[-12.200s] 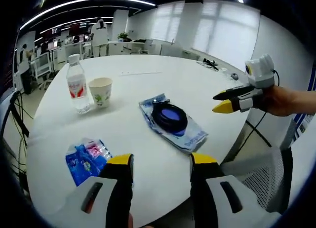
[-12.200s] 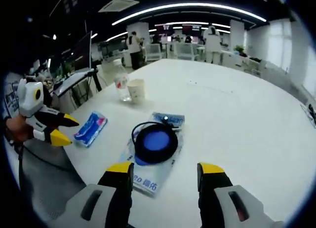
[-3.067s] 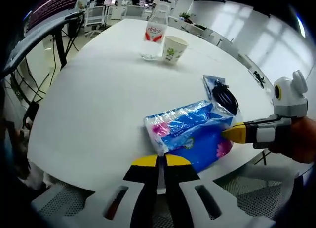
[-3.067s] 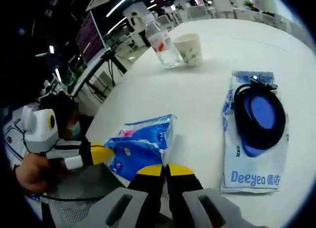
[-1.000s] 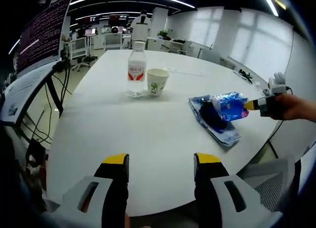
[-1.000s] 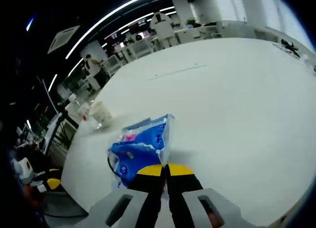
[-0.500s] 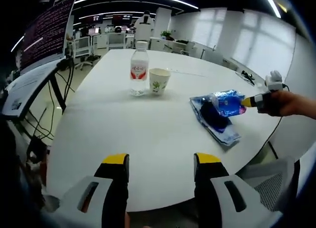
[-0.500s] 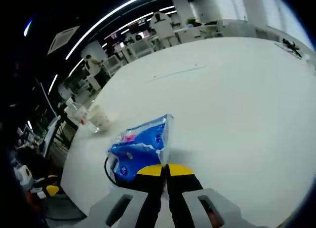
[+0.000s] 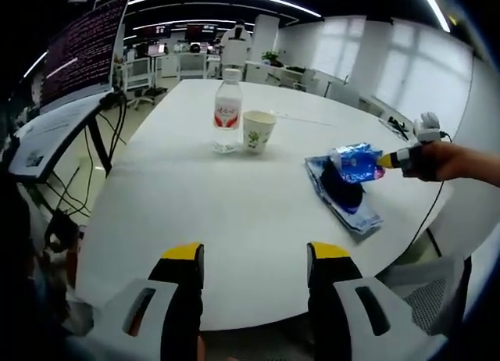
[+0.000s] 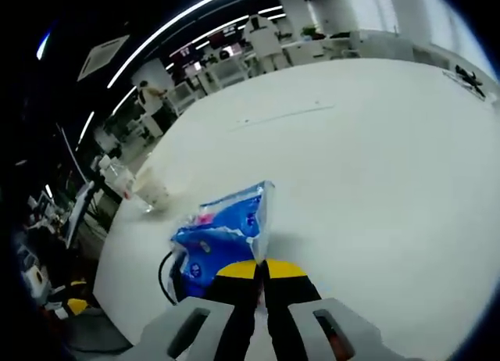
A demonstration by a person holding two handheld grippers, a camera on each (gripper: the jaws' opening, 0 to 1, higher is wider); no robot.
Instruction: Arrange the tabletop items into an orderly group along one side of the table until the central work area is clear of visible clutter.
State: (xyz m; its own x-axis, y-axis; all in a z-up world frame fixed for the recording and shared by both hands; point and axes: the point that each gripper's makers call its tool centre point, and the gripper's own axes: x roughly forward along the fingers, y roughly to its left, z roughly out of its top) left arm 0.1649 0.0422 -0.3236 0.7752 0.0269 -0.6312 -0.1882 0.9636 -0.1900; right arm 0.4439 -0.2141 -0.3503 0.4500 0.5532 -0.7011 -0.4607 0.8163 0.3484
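Left gripper view: left gripper [image 9: 254, 255] empty, jaws spread, yellow-tipped, over the near edge of a round white table [image 9: 195, 212]. One clear plastic water bottle [image 9: 227, 112], red label, upright just beside one paper cup [image 9: 258, 131]. Right gripper [image 9: 388, 160] pinches one crinkly blue tissue pack [image 9: 356, 161] above a flat blue pouch [image 9: 345, 197] bearing a black cable coil.

Right gripper view: jaws clamped on the glossy blue-and-pink tissue pack [image 10: 226, 232], off the tabletop.

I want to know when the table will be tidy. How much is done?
Partly done. The bottle and cup already stand together. The right gripper holds the blue tissue pack above the wipes pack. It is not set down. The left gripper is open.
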